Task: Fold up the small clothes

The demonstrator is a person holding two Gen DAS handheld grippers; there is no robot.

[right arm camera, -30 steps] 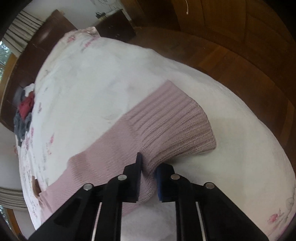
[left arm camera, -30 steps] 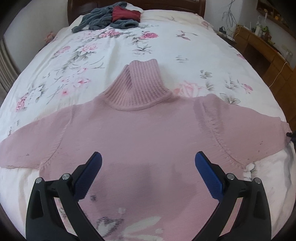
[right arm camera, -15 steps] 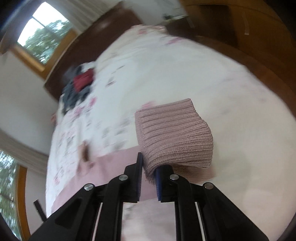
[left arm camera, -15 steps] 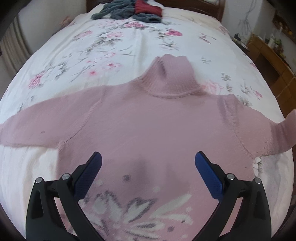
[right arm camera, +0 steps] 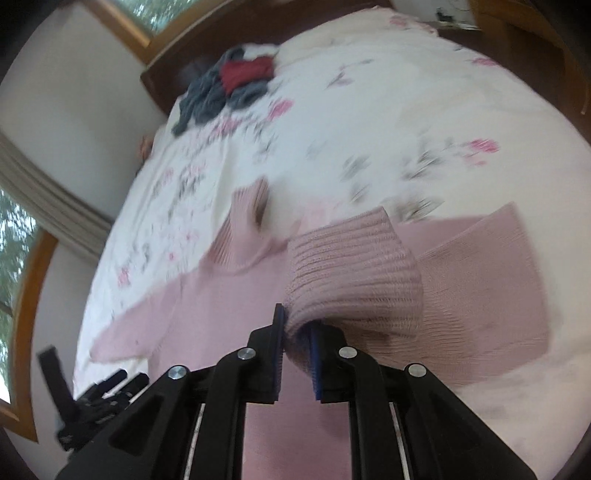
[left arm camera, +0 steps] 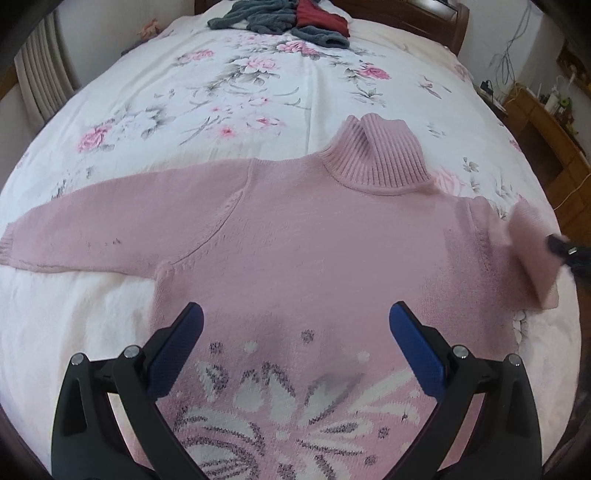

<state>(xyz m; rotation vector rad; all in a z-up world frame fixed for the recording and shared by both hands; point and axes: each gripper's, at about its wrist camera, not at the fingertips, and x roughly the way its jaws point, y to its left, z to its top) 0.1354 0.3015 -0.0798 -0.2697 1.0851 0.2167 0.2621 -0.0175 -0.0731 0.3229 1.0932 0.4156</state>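
Observation:
A pink turtleneck sweater (left arm camera: 303, 251) lies flat, front up, on a floral bedspread (left arm camera: 229, 85). White and grey flower knitting shows near its hem. My left gripper (left arm camera: 295, 332) hangs open above the sweater's lower chest, holding nothing. The sweater's left sleeve (left arm camera: 92, 229) is stretched out flat. My right gripper (right arm camera: 297, 328) is shut on the ribbed cuff (right arm camera: 351, 273) of the right sleeve, lifted and carried over the sweater's body. In the left wrist view that raised cuff (left arm camera: 532, 243) appears at the right edge with the right gripper's dark tip behind it.
A pile of grey and red clothes (left arm camera: 288, 18) lies near the wooden headboard (left arm camera: 424, 14). A wooden dresser (left arm camera: 546, 122) stands to the right of the bed. A curtain (left arm camera: 40, 77) hangs at the left. Windows (right arm camera: 14, 258) show in the right wrist view.
My right gripper has lifted the right sleeve's cuff off the bed edge and swung it inward over the sweater. The left gripper has drifted left and back, still open.

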